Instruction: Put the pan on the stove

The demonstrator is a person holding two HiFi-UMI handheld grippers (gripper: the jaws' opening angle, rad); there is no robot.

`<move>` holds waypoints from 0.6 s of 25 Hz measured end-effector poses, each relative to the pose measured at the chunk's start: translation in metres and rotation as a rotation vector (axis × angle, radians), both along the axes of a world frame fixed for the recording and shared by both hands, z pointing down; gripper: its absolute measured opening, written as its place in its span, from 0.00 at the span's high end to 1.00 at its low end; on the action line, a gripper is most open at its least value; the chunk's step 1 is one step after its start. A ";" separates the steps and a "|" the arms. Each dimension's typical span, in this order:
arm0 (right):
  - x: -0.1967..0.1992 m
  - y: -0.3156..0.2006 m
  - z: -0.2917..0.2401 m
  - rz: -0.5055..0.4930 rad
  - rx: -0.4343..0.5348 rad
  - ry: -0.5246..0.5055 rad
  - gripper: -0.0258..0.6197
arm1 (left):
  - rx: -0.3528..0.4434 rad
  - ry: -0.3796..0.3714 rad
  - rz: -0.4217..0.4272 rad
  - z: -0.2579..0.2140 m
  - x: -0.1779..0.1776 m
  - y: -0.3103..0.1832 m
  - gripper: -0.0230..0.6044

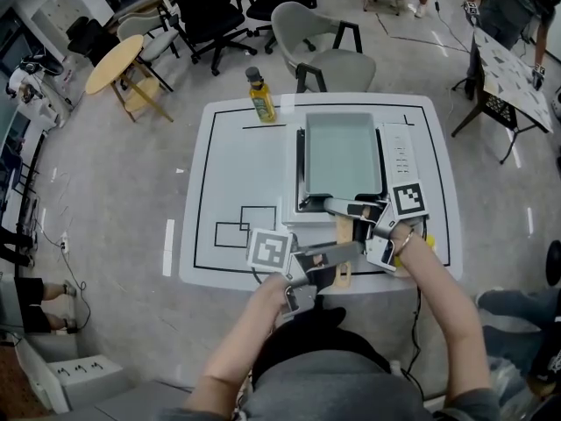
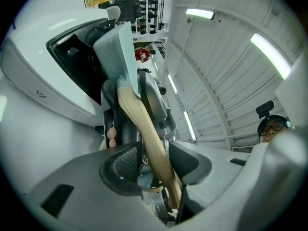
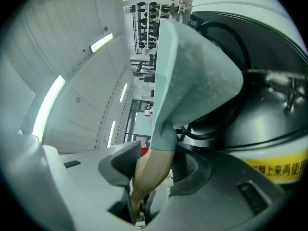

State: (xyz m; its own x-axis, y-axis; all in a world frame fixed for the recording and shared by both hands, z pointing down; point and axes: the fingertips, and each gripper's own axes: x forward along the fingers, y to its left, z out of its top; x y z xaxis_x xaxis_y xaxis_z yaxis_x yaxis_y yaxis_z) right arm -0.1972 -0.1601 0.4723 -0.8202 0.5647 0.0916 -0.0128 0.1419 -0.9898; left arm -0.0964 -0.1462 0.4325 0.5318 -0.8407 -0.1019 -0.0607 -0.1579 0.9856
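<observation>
A pale green rectangular pan (image 1: pixel 340 152) lies on the white stove (image 1: pixel 399 147) on the table's right half, with its wooden handle (image 1: pixel 344 233) pointing toward me. My right gripper (image 1: pixel 337 209) is shut on the handle close to the pan; in the right gripper view both pads press the handle (image 3: pixel 149 177) just below the pan (image 3: pixel 197 76). My left gripper (image 1: pixel 346 254) is at the handle's near end. In the left gripper view the handle (image 2: pixel 149 143) runs between the pads with small gaps on either side, so that gripper (image 2: pixel 151 165) stands open around it.
A yellow bottle (image 1: pixel 260 95) stands at the table's far edge, left of the stove. Black tape outlines (image 1: pixel 241 226) mark the white table (image 1: pixel 228 165). A shiny metal part with a yellow label (image 3: pixel 274 167) sits beside the right gripper. Chairs (image 1: pixel 320 42) stand beyond the table.
</observation>
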 end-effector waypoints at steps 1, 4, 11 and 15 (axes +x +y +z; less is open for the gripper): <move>0.000 0.000 0.000 -0.001 0.000 -0.001 0.69 | 0.012 0.003 -0.008 -0.001 -0.003 0.002 0.70; 0.000 0.000 0.002 -0.001 0.005 -0.002 0.68 | 0.035 0.004 -0.043 -0.002 -0.016 0.009 0.70; -0.001 -0.001 0.001 0.001 0.004 -0.006 0.68 | -0.022 -0.088 -0.164 0.008 -0.055 0.025 0.70; 0.000 -0.002 0.003 0.005 0.004 -0.005 0.68 | -0.044 -0.189 -0.220 0.015 -0.072 0.030 0.70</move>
